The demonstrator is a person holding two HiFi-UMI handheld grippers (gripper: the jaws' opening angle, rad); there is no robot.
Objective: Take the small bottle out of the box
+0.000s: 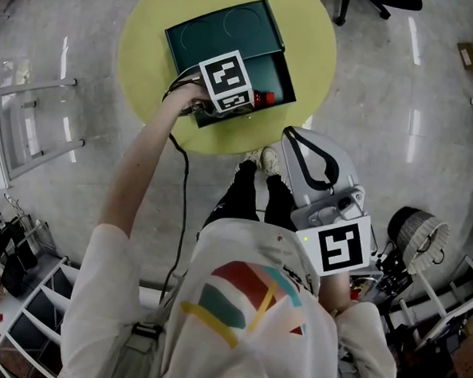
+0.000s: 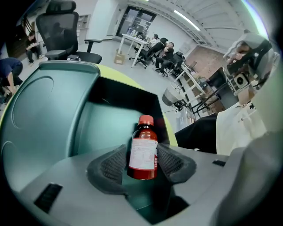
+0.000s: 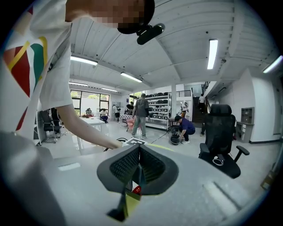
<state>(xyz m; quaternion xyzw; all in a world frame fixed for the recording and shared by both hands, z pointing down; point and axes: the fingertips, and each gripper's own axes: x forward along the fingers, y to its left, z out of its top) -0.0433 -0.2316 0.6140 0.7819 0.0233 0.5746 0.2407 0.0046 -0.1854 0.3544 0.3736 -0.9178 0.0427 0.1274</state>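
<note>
A small dark-red bottle (image 2: 143,152) with a red cap and a white label stands upright between the pads of my left gripper (image 2: 142,165), which is shut on it. Behind it lies the inside of the dark green box (image 2: 106,119). In the head view the box (image 1: 263,74) sits open on the round yellow table (image 1: 150,27). There my left gripper (image 1: 254,101) reaches into it, and only the bottle's red cap (image 1: 263,99) shows. My right gripper (image 1: 290,136) hangs off the table near my body. Its jaws (image 3: 139,165) are shut with nothing between them.
The box's lid (image 1: 222,27) lies open at the far side of the table. A black cable (image 1: 181,181) trails from the left gripper. Office chairs (image 3: 221,137), metal racks (image 1: 32,132) and several people stand around on the grey floor.
</note>
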